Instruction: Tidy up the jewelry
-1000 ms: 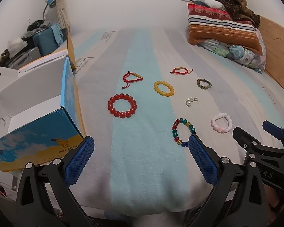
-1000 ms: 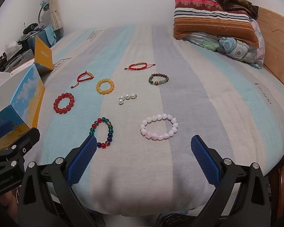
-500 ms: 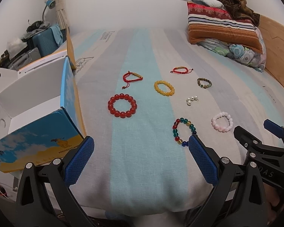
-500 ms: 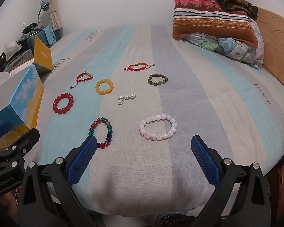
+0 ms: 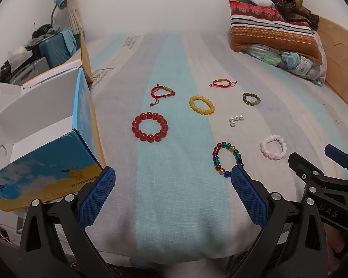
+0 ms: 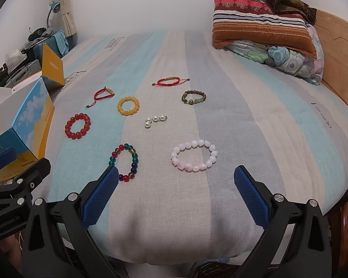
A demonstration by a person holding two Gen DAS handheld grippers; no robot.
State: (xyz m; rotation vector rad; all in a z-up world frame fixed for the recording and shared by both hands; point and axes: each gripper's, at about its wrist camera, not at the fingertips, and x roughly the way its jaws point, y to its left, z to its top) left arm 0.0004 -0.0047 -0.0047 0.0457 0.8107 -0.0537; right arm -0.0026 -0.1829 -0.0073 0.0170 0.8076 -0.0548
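Almost nothing has changed over the last second: both views have crept only a shade closer to the bed (image 6: 255, 106), and every piece of jewelry lies where it lay. The sorting, I judge, has not begun.

The left gripper (image 5: 172, 180) hovers at the bottom of its frame, fingers spread wide and holding nothing. The right gripper (image 6: 176, 180) is likewise spread and empty.

In the right view, the pink bracelet (image 6: 194, 155) sits lower centre, just above the gap between the fingers. The mixed bracelet (image 6: 125, 162) is at lower left, close by the left fingertip. The pearls (image 6: 154, 120) lie mid-frame, with the yellow bracelet (image 6: 128, 105) and red bracelet (image 6: 77, 125) to their left. Two red cords (image 6: 103, 95) (image 6: 170, 81) and a brown bracelet (image 6: 194, 97) lie higher up.

In the left view, the open box (image 5: 41, 139) fills the left edge, apparently empty, and looks the likely home for the pieces. Its side reads "PROTECTCAMEL", perhaps cut off by the fingertip, and "to go" at the corner. The right gripper's body shows "DAS", probably a partial word. Print on the bedsheet is too blurred to read.
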